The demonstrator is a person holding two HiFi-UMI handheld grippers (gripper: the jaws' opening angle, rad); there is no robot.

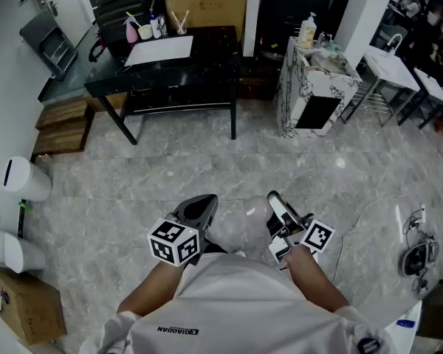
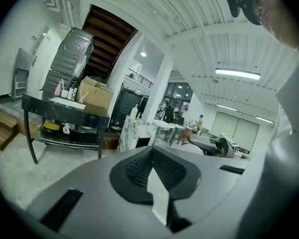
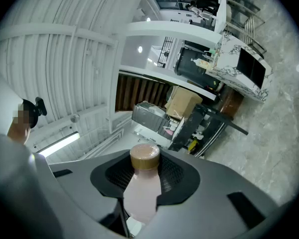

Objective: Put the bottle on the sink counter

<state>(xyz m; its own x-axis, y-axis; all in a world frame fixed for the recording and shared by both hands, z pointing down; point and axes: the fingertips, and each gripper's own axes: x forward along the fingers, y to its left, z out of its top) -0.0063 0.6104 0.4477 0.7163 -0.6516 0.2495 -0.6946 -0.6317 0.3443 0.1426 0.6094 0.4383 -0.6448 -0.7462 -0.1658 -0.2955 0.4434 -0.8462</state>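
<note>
The carrying step seemed in hand: the right gripper [image 3: 145,166] clamped the pink, brown-capped bottle [image 3: 139,198] between its jaws, cap level with the tips. The left gripper [image 2: 153,156] was closed and empty. Next, probably, came an approach to the marble sink counter [image 3: 239,78], well ahead of the jaws.
</note>
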